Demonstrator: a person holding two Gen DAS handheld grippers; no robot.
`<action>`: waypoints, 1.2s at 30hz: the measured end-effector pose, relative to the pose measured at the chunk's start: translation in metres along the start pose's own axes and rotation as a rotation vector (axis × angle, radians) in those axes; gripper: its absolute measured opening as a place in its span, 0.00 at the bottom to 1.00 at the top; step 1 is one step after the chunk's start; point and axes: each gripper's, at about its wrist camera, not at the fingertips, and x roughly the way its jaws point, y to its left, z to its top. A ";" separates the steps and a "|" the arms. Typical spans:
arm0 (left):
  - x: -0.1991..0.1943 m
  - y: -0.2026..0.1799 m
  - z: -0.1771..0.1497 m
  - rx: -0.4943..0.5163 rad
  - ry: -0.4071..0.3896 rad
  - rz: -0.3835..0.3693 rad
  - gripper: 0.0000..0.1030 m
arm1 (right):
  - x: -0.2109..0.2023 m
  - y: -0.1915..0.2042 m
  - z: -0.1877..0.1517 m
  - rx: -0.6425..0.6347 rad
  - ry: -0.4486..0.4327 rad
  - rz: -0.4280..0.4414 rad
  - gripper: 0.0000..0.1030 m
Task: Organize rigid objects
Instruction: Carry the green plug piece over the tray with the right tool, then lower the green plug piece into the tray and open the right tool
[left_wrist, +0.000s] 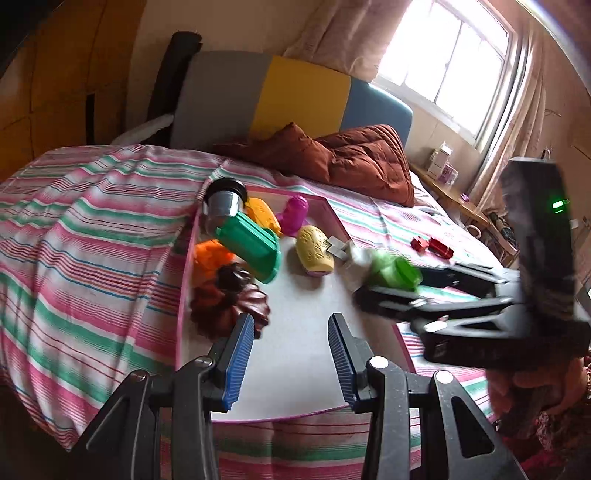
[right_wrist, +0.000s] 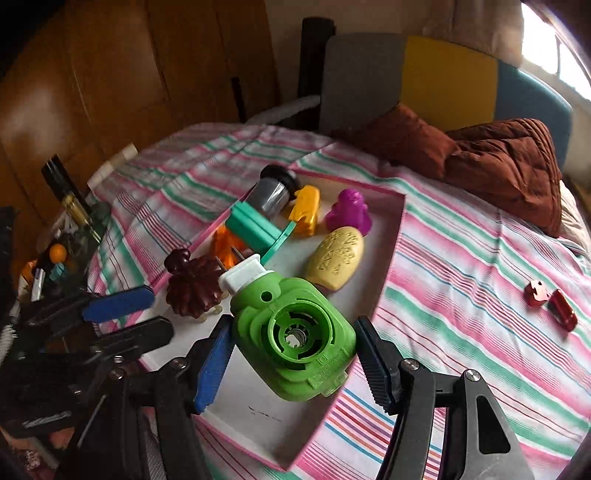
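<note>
A shallow pink-rimmed box (right_wrist: 400, 218) lies on the striped bed. In it are a steel cup (right_wrist: 271, 192), a teal holder (right_wrist: 255, 227), an orange piece (right_wrist: 225, 243), a yellow toy (right_wrist: 304, 210), a purple figure (right_wrist: 349, 212), a cream oval (right_wrist: 336, 258) and a dark brown fluted mould (right_wrist: 194, 282). My right gripper (right_wrist: 291, 354) is shut on a green plug-in device (right_wrist: 295, 332) and holds it over the box's near part. It shows blurred in the left wrist view (left_wrist: 395, 273). My left gripper (left_wrist: 291, 343) is open and empty above the box's near edge (left_wrist: 295, 415).
Two small red pieces (right_wrist: 550, 301) lie on the sheet right of the box. A brown quilt (right_wrist: 509, 166) lies by the grey, yellow and blue headboard (right_wrist: 447, 77). A cluttered stand (right_wrist: 55, 254) is at the bed's left, a wooden bedside table (left_wrist: 458, 199) at the right.
</note>
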 end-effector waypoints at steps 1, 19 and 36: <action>-0.003 0.003 0.001 -0.006 -0.009 0.002 0.41 | 0.006 0.001 0.002 0.001 0.018 0.004 0.63; -0.012 0.033 0.006 -0.122 -0.037 0.024 0.41 | 0.067 -0.016 0.021 0.218 0.083 -0.101 0.64; -0.013 0.020 0.004 -0.086 -0.038 -0.026 0.41 | -0.010 -0.022 0.002 0.242 -0.104 -0.025 0.73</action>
